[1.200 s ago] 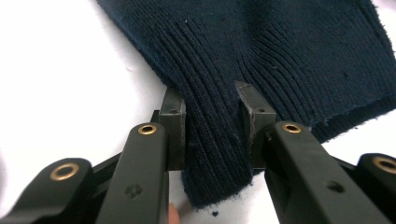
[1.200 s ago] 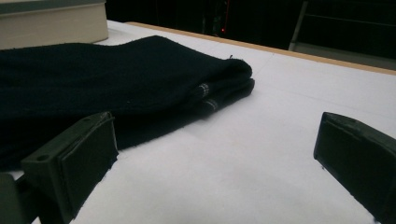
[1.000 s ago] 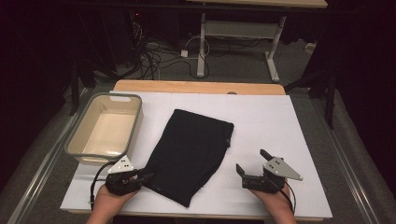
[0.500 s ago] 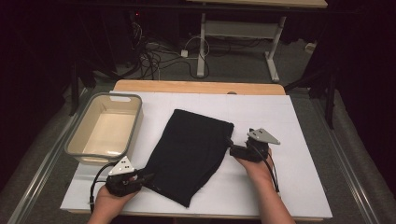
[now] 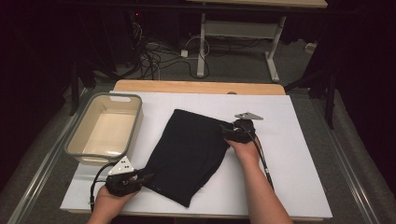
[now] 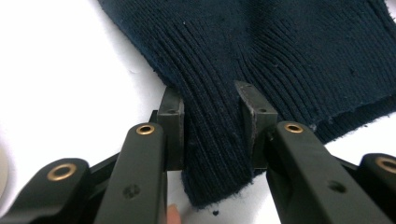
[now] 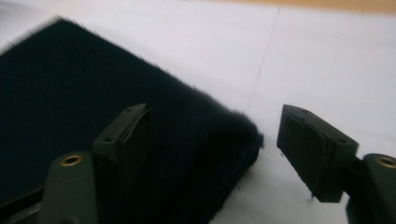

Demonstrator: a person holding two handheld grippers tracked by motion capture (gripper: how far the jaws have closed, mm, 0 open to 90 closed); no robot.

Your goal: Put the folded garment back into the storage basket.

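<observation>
The left gripper (image 6: 212,135) pinches the near ribbed corner of the dark sweater (image 5: 191,149) lying folded mid-table. The right gripper (image 7: 215,144) has just been closing — jaws not yet touching the far corner between them. Squeeze all layers before lifting.

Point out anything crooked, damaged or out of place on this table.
The folded dark knit garment lies askew, turned diagonally on the white tabletop, one corner near the front edge. The beige tub sits straight beside it. No spill or damage shows.
</observation>
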